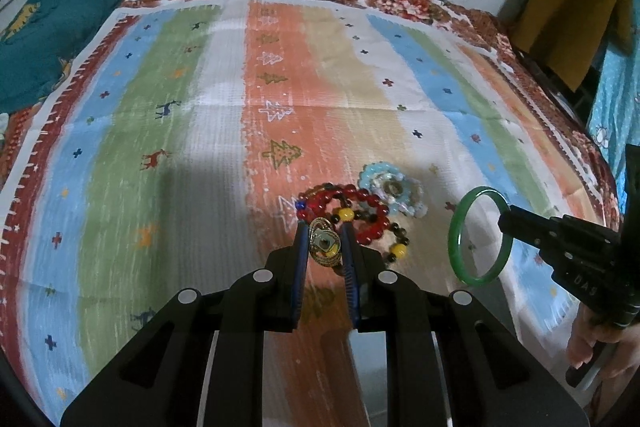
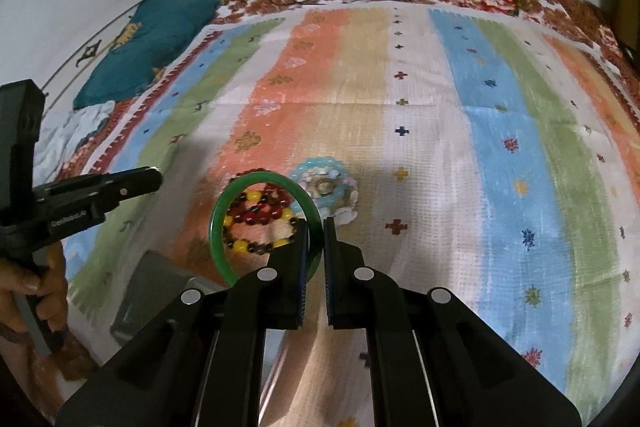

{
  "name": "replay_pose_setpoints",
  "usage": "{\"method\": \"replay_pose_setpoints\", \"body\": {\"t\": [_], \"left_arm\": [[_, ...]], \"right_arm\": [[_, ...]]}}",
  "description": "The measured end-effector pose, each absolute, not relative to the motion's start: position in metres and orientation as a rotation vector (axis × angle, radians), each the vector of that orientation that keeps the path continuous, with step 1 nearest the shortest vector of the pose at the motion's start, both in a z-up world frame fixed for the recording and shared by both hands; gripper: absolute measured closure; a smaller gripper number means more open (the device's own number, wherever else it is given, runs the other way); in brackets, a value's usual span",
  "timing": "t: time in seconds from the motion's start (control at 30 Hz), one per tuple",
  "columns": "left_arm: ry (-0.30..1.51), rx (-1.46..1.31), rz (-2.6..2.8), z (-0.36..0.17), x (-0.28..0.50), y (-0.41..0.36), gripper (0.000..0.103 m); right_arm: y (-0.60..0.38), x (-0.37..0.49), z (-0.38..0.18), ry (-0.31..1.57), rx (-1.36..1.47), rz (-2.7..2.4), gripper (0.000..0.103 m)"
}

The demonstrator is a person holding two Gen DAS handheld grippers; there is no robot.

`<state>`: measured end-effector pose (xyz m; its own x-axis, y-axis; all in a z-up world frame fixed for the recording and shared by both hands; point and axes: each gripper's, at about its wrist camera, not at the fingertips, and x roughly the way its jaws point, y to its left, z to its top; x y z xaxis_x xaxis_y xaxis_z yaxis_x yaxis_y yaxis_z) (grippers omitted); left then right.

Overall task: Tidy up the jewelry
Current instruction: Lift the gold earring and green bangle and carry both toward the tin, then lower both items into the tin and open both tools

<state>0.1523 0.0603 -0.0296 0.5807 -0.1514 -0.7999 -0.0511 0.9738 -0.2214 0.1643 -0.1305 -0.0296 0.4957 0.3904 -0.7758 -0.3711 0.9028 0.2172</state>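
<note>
Green jade-like bangle (image 2: 224, 227) is hanging upright in our right gripper (image 2: 316, 227), its rim pinched between the clenched jaws, the ring standing to the left of the fingers above the striped cloth (image 2: 500, 147). Our left gripper (image 1: 325, 231) is clamping a gold ornament (image 1: 323, 245) between its blue pads, just over the red bead bracelet (image 1: 360, 203). Beyond that, the pale blue beaded bracelet (image 1: 390, 193) is lying on the cloth. We are judging the right hand nearer the bangle's resting spot, straight ahead of its jaws.

one green bangle (image 1: 476, 235), three beaded bracelets (image 1: 362, 215), one gold ornament (image 1: 325, 245)
</note>
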Motion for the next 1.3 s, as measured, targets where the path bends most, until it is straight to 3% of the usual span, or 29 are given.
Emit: {"method": "replay_pose_setpoints", "body": {"t": [0.97,1.03,1.07,1.13,1.3], "left_arm": [[0.939,-0.159,-0.165,-0.027,0.080,0.017,0.086],[0.938,-0.167,-0.165,-0.028,0.081,0.016,0.068],[0.934,-0.173,-0.164,-0.028,0.080,0.017,0.063],[0.929,-0.177,-0.157,-0.027,0.081,0.019,0.063],[0.934,-0.215,-0.110,-0.029,0.085,0.032,0.063]], "right_arm": [[-0.117,0.093,-0.026,0.909,-0.037,0.563,0.094],[-0.116,0.093,-0.025,0.904,-0.022,0.586,0.087],[-0.116,0.094,-0.026,0.907,-0.017,0.588,0.072],[-0.119,0.096,-0.027,0.914,0.005,0.582,0.062],[-0.127,0.104,-0.032,0.934,0.042,0.550,0.062]]}}
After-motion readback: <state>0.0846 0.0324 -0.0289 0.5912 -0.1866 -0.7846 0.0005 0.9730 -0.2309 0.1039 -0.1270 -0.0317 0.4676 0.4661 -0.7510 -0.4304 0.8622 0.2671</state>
